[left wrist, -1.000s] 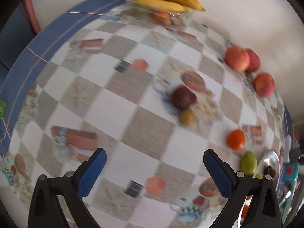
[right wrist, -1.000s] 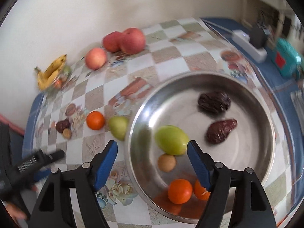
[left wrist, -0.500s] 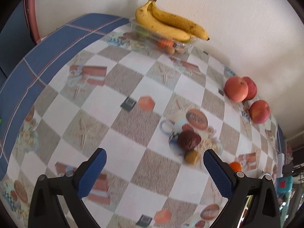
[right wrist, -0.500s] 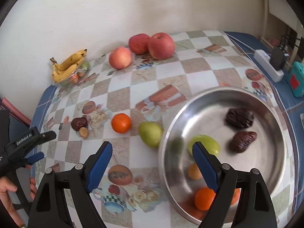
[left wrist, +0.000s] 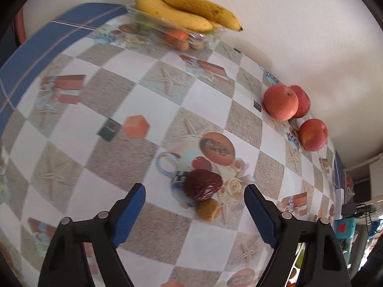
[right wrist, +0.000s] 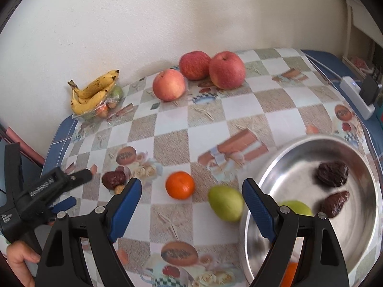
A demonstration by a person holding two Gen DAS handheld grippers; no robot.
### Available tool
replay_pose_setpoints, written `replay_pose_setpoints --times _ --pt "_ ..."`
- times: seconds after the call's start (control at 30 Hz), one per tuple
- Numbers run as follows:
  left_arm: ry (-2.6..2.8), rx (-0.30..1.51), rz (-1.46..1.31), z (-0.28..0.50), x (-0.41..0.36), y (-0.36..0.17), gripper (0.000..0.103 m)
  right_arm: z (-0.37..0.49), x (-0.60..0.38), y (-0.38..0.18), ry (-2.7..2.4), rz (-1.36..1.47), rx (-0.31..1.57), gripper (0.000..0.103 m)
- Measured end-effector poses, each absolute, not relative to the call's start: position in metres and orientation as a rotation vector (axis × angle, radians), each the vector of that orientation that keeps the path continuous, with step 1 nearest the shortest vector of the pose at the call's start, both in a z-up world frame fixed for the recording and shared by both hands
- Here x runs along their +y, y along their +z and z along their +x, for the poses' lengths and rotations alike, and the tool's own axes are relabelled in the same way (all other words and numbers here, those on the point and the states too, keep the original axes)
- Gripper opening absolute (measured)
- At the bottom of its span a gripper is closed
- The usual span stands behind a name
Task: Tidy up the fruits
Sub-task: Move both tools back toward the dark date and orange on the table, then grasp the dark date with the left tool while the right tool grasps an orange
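Wrinkled glossy maroon date (left wrist: 202,184) beside small round tan fruit (left wrist: 208,209).

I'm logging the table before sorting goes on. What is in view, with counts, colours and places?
Bananas: one bunch, yellow, on a clear tray by the wall.
Clear tray: one, small fruits inside, count unclear.
Apples: three, red, along the wall.
Orange: one, orange, mid-table.
Pear: one, green, on the table beside the bowl.
Dark date: one, dark red, on the table between the left jaws.
Small brown fruit: one, beside that date.
Bowl: one, steel; holds two dark dates, a green fruit, some orange fruit.
Power strip: one, white, far table edge.
Left gripper: open, jaws just closing.
Right gripper: open, empty.
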State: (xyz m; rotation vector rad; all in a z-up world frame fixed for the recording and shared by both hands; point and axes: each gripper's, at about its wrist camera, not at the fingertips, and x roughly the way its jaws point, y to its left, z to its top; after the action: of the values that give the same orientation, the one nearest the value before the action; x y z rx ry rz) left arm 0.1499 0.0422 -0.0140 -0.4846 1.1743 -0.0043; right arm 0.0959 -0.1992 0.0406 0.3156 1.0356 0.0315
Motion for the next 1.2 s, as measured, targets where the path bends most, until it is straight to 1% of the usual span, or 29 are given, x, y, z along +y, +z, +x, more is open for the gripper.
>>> replay_pose_setpoints --times 0.03,0.1,0.2,0.27,0.37,0.4,0.47,0.53,0.6,0.83,1.07,1.2 --pt "-0.012 1.18 -0.477 0.153 0.039 -0.017 0.079 0.098 -0.197 0.039 0.038 0.311 1.039 0.086" --pt "-0.017 1.194 -0.459 0.157 0.034 -0.022 0.075 0.105 -0.191 0.032 0.044 0.289 1.058 0.084" --pt "-0.017 1.208 -0.444 0.163 0.029 -0.031 0.075 0.114 -0.184 0.018 0.048 0.265 1.091 0.076" --pt "-0.021 1.215 -0.439 0.165 0.028 -0.035 0.067 0.119 -0.179 0.009 0.054 0.253 1.111 0.073" --pt "-0.022 1.213 -0.416 0.168 0.026 -0.036 0.052 0.126 -0.172 -0.003 0.056 0.223 1.139 0.067" --pt "-0.028 1.216 -0.421 0.169 0.026 -0.037 0.045 0.127 -0.17 -0.007 0.056 0.218 1.146 0.064" --pt "-0.038 1.216 -0.443 0.169 0.028 -0.038 0.045 0.13 -0.166 -0.012 0.064 0.217 1.158 0.057" --pt "-0.041 1.218 -0.447 0.17 0.028 -0.037 0.045 0.132 -0.163 -0.016 0.062 0.207 1.165 0.047" --pt "-0.038 1.223 -0.452 0.169 0.03 -0.036 0.045 0.132 -0.162 -0.017 0.051 0.188 1.161 0.041" --pt "-0.024 1.235 -0.5 0.148 0.034 -0.021 0.045 0.124 -0.162 -0.012 0.055 0.2 1.172 0.041" --pt "-0.005 1.225 -0.446 0.118 0.034 -0.002 0.045 0.097 -0.166 0.005 0.04 0.19 1.166 0.041" --pt "-0.016 1.229 -0.462 0.101 0.037 0.006 0.045 0.079 -0.166 0.018 0.049 0.196 1.162 0.041"
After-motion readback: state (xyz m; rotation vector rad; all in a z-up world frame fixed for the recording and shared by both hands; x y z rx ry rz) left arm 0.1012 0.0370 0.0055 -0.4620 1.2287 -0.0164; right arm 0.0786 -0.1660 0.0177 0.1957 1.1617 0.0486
